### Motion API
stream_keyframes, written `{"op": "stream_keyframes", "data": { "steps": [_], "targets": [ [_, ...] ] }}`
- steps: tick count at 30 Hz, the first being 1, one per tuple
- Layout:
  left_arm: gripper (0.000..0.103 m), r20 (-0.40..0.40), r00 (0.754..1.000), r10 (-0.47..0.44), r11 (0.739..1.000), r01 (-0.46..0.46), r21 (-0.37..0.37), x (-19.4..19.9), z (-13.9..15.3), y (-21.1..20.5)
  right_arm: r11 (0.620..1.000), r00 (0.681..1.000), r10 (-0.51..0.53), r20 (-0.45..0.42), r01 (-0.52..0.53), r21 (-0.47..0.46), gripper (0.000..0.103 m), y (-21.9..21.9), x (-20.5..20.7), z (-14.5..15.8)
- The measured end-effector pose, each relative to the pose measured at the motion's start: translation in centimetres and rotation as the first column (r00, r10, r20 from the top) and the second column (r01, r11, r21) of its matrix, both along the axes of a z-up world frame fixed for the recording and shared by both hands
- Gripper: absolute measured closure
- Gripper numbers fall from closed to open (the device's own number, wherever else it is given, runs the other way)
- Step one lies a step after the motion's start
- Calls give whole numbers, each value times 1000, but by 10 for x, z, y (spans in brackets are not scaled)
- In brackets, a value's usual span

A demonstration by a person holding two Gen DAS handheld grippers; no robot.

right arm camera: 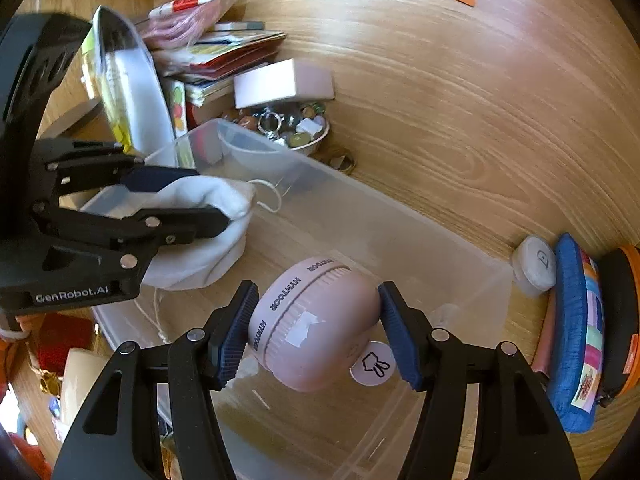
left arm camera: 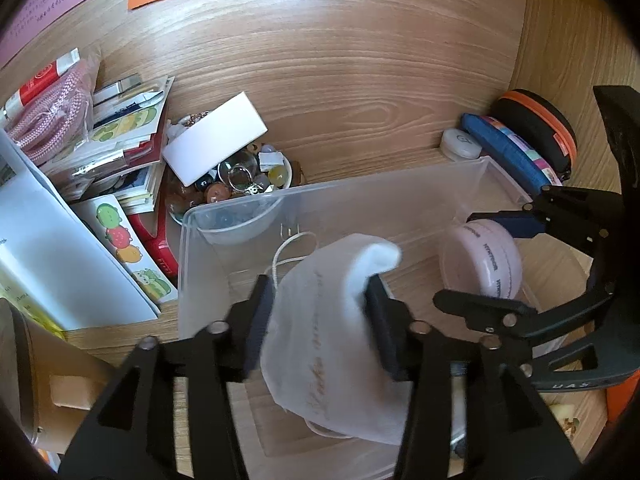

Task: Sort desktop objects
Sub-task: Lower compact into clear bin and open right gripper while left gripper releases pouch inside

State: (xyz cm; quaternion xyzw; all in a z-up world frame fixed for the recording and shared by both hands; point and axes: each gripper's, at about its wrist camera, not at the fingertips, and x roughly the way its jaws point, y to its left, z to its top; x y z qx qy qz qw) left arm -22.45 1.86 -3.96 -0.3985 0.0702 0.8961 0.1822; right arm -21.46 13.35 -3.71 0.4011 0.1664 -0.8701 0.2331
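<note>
A clear plastic bin [left arm camera: 360, 184] [right arm camera: 400, 216] stands on the wooden desk. A white drawstring pouch [left arm camera: 328, 340] [right arm camera: 200, 256] hangs inside it between the fingers of my left gripper [left arm camera: 318, 292] [right arm camera: 212, 198]. The jaws stand apart: a gap shows beside the left pad and the pouch looks blurred and loose. My right gripper [right arm camera: 318, 292] [left arm camera: 456, 258] is shut on a pink round device [right arm camera: 316, 320] [left arm camera: 488, 256] lettered around its rim, pads on both sides, and holds it over the bin's right half.
Behind the bin's left corner sits a bowl of trinkets [left arm camera: 240, 184] with a white box [left arm camera: 216, 140] on it, beside a pile of booklets [left arm camera: 120, 140]. To the right lie a white round case [left arm camera: 460, 142], a blue pencil case [left arm camera: 508, 152] and a black-and-orange case [left arm camera: 536, 120].
</note>
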Motion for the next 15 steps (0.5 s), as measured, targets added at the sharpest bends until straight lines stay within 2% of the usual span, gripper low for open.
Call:
{"op": "stream_keyframes", "data": {
  "steps": [11, 15],
  "targets": [
    [41, 5, 1000, -10, 1000, 10, 5, 1, -3, 1, 999, 999, -5, 36, 6, -35, 44, 4, -3, -3],
    [30, 8, 1000, -11, 1000, 11, 24, 1, -1, -4, 999, 1000, -1, 29, 2, -32, 43, 3, -2, -2]
  ]
}}
